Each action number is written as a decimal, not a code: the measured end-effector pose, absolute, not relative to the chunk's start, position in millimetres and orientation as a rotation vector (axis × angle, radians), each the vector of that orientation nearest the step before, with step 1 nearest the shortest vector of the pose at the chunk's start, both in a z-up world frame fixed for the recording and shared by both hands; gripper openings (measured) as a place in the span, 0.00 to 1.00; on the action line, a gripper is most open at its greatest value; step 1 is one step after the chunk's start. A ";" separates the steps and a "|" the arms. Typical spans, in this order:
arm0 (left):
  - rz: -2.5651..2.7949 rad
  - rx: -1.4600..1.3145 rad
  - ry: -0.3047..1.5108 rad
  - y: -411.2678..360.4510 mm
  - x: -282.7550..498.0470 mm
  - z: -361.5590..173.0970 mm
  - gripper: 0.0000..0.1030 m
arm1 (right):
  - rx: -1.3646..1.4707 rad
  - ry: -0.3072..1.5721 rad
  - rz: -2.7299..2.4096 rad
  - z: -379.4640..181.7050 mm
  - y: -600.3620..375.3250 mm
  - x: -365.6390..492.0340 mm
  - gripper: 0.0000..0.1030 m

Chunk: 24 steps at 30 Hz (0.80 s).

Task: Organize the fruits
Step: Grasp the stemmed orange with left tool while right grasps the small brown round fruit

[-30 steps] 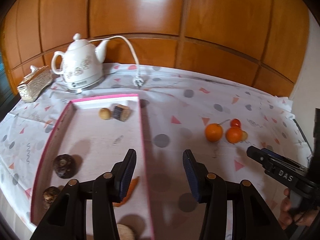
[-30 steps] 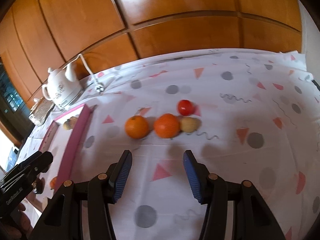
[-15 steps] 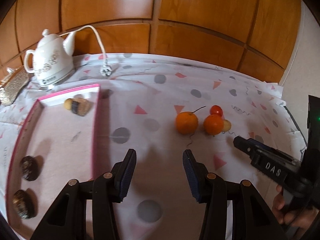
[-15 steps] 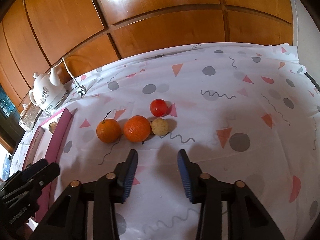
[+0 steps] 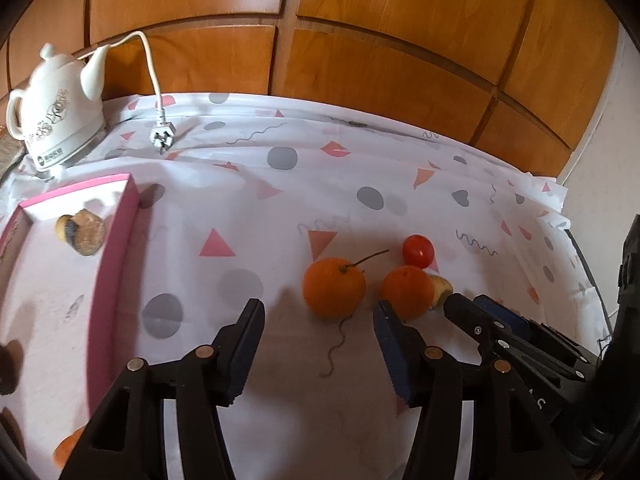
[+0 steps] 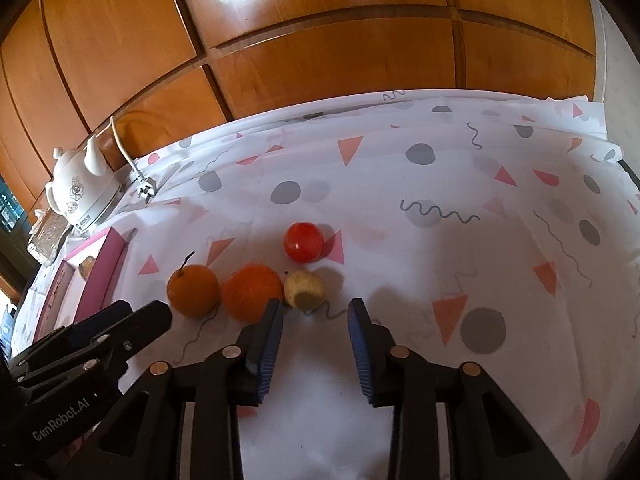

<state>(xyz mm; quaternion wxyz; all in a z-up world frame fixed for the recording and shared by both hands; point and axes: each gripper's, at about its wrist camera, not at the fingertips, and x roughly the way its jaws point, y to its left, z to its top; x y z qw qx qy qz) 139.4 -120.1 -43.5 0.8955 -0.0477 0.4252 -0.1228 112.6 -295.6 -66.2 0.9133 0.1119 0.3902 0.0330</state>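
Two oranges lie side by side on the tablecloth: a stemmed one [image 5: 334, 287] [image 6: 193, 290] and a second [image 5: 407, 292] [image 6: 253, 293]. A small yellowish fruit [image 6: 304, 289] [image 5: 440, 287] touches the second orange, and a red tomato [image 6: 303, 241] [image 5: 418, 251] lies just behind. My left gripper [image 5: 318, 316] is open, just short of the stemmed orange. My right gripper [image 6: 315, 312] is open, just in front of the yellowish fruit. The pink tray [image 5: 114, 256] at left holds a brown fruit [image 5: 85, 232] and darker ones.
A white kettle [image 5: 56, 108] [image 6: 82, 184] with its cord and plug [image 5: 162, 138] stands at the back left. Wooden panelling backs the table. The right gripper shows in the left wrist view [image 5: 472, 312]; the left gripper shows in the right wrist view [image 6: 132, 320].
Both grippers have moved forward toward the fruit row. The left view swung right, away from the tray. The right gripper's jaws have narrowed a little.
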 end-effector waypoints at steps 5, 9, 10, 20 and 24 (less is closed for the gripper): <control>-0.248 -0.114 0.891 -124.2 153.6 -49.7 0.57 | 0.228 0.818 0.091 -67.8 -295.3 125.3 0.29; -0.240 -0.136 0.904 -124.9 164.0 -54.2 0.57 | 0.227 0.820 0.096 -68.7 -296.0 131.2 0.29; -0.240 -0.137 0.906 -125.6 166.5 -55.6 0.57 | 0.235 0.823 0.098 -69.0 -297.2 132.9 0.29; -0.298 -0.129 0.887 -131.9 160.7 -59.1 0.37 | 0.278 0.840 0.132 -72.5 -302.3 135.9 0.29; -0.298 -0.173 0.886 -118.6 146.8 -59.3 0.36 | 0.294 0.842 0.142 -73.1 -304.1 135.9 0.29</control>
